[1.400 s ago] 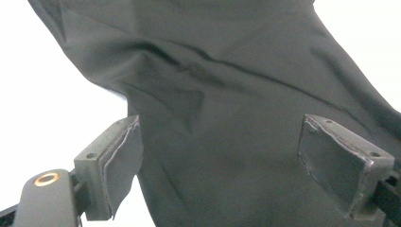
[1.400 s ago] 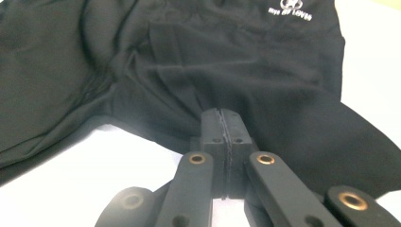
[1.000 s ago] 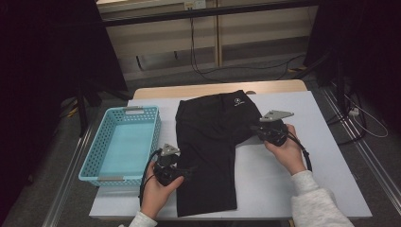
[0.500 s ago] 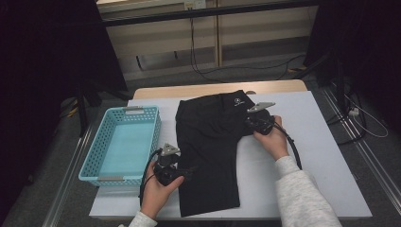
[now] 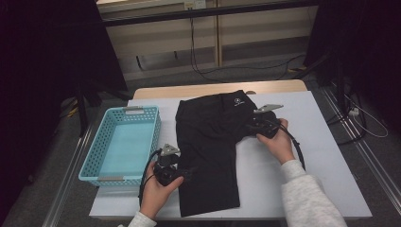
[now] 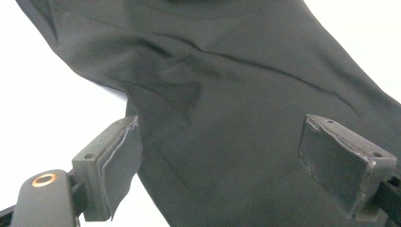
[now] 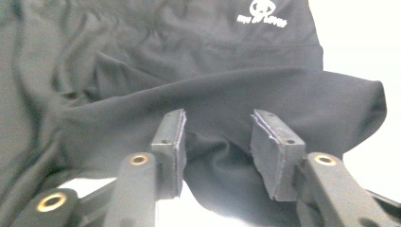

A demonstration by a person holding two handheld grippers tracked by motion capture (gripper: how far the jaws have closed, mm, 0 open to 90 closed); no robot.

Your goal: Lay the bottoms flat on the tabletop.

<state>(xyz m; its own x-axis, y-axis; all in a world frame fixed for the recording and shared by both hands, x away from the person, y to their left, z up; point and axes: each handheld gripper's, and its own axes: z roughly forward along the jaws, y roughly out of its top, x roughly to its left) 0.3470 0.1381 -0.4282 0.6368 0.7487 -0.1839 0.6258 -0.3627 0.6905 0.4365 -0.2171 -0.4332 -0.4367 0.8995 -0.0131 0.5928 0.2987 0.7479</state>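
Black garment (image 5: 213, 151) lies flat on the desk (image 5: 326, 156), running from the far edge toward the near edge, left of middle. White logo (image 5: 235, 102) shows at its far end.

Your left gripper (image 5: 182, 174) sits at the garment's left edge, near the desk's near-left corner; jaws spread wide, cloth between them, pads not pressing on it in the left gripper view (image 6: 222, 175). Released.

Your right gripper (image 5: 249, 126) rests at the garment's right side, where a folded part juts toward the desk's right edge. Its jaws have just been opening; cloth lies between the pads (image 7: 272, 151), gap either side. Released.

Blue basket (image 5: 90, 165) stands beyond the desk's left edge, beside the garment.
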